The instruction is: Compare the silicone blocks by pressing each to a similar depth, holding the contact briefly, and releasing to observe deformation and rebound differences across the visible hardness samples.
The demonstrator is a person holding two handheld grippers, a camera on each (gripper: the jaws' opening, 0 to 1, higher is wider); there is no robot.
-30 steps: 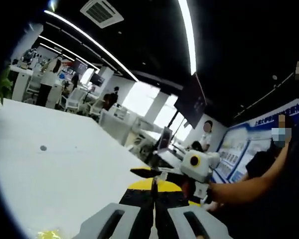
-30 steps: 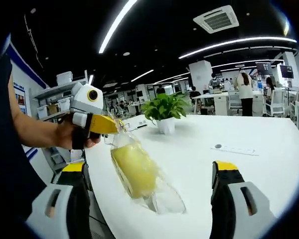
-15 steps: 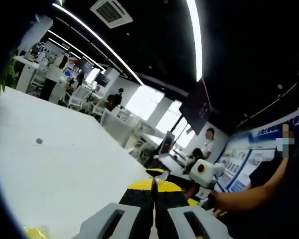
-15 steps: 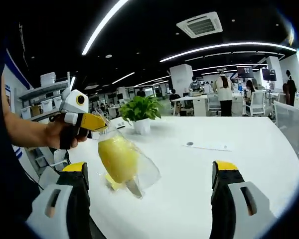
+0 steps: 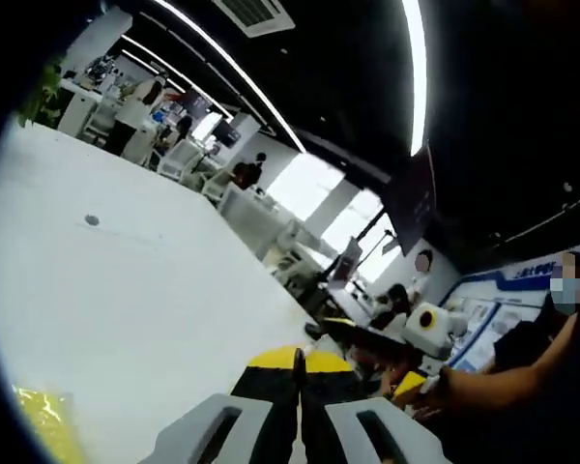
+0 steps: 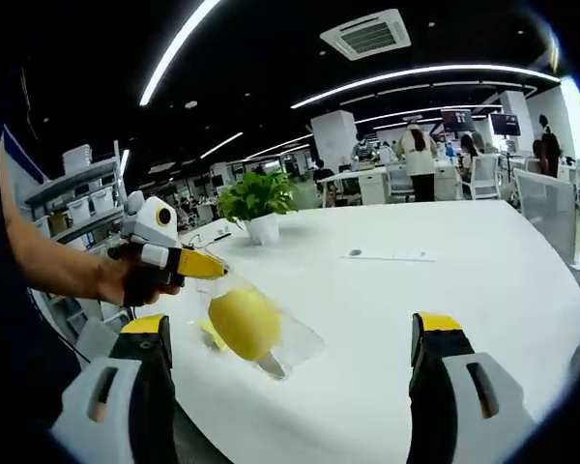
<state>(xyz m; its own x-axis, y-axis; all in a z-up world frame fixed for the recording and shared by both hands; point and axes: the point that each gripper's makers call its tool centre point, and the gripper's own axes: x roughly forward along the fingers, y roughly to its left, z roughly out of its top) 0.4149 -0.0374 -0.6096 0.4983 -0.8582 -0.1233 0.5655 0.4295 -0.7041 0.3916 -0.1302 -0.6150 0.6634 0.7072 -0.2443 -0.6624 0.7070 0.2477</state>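
In the right gripper view the left gripper, held in a hand, has its yellow jaws pinched together on the top edge of a clear plastic bag, and a yellow silicone block sits inside that bag just below the jaws; the bag's lower end reaches the white table, and a flat yellow piece lies on the table just beside and partly behind the bag. The right gripper stands wide apart, its two jaws rising either side of the bag with nothing between them touching either one. In the left gripper view the left gripper's own jaws meet with no gap, the right gripper comes in from the right, and a yellow patch lies on the table at the lower left. A potted plant stands further back on the table, well apart from the bag. Compared with a second ago the bag hangs shorter and nearer the table, the block inside looks rounder and bunched rather than long, and the holding hand sits lower in the right gripper view; both grippers' jaw settings match the earlier frames
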